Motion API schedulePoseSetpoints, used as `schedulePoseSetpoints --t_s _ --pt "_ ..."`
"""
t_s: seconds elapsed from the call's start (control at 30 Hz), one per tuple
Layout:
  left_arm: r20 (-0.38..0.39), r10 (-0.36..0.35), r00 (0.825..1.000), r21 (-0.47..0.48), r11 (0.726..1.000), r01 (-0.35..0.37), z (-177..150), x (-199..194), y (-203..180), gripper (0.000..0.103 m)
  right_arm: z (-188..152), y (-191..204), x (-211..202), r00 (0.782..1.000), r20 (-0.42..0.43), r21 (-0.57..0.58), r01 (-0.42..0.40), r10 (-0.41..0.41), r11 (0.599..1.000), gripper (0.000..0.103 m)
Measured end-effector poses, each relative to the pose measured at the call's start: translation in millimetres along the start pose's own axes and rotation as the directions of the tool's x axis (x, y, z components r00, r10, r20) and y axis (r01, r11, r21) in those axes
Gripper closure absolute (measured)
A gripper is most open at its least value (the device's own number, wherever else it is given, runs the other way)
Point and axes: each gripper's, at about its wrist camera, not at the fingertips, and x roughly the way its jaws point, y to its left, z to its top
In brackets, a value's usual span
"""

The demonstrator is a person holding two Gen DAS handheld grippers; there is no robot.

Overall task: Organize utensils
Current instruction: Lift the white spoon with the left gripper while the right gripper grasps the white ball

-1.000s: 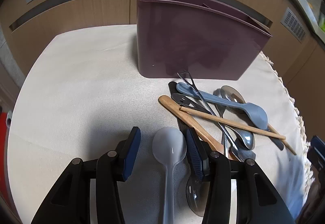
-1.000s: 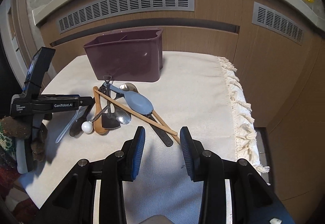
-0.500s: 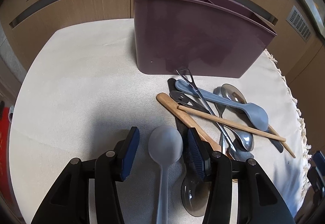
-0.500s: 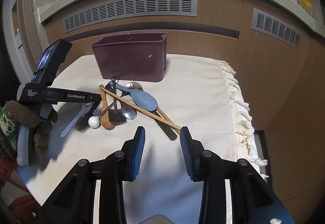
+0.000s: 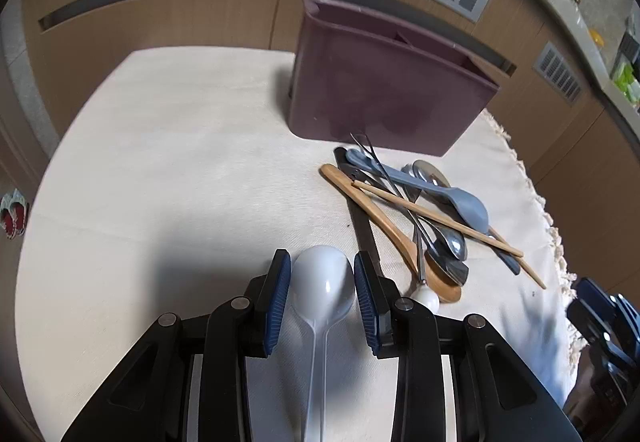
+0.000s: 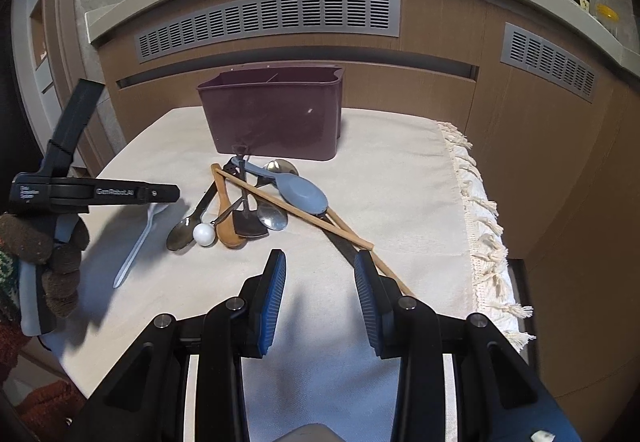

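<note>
Wood-panelled cabinets with grey vent grilles stand behind a surface (image 6: 400,177) covered by a cream cloth with a fringed edge. A purple caddy (image 6: 276,117) stands upright at the far side of the cloth, a divider showing inside it. Just in front of the caddy lies a heap of utensils: a blue spoon (image 6: 300,191), a wooden spoon (image 6: 226,217), steel spoons, a black spatula, chopsticks (image 6: 320,222) and a thin metal piece with a white ball end (image 6: 205,234), crossing one another.

The left claw (image 5: 322,294) points down at the cloth left of the heap, and its jaws are closing around the bowl of a white spoon (image 5: 324,286). The bowl sits between the blue pads with thin gaps at each side, so the pads do not press it. The spoon's handle runs back under the claw.

The right claw (image 6: 320,298) hangs open and empty over bare cloth on the near side of the heap, one chopstick end passing by its right finger. A gloved hand (image 6: 44,242) holds the left claw.
</note>
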Motion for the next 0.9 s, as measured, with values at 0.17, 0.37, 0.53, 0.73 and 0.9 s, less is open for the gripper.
schedulePoseSetpoints --t_s 0.17,0.37,0.53,0.73,0.9 --pt "0.061 -0.014 0.998 0.006 1.0 0.013 -5.4 -22.0 7.6 0.069 -1.8 7.8 7.2 0.998 -0.021 0.009 -0.057 0.057 0.998 0.069" --pt "0.138 -0.026 0.99 -0.033 0.999 0.031 -7.9 -49.0 22.1 0.069 0.0 25.3 12.8 0.985 -0.018 -0.023 -0.171 0.171 0.985 0.069" --pt "0.204 0.012 0.979 -0.056 0.998 0.0 -12.8 -70.1 37.5 0.069 5.5 60.8 30.2 0.974 -0.063 -0.106 -0.224 0.218 0.969 0.069" --pt "0.264 0.035 0.964 -0.082 0.997 -0.014 -18.8 -90.7 54.0 0.069 14.9 108.4 64.4 0.988 -0.096 -0.21 -0.142 0.124 0.967 0.072" --pt "0.284 0.033 0.958 -0.098 0.995 -0.005 -22.9 -99.3 62.2 0.069 23.2 110.5 98.5 0.986 -0.154 -0.155 -0.084 0.06 0.984 0.073"
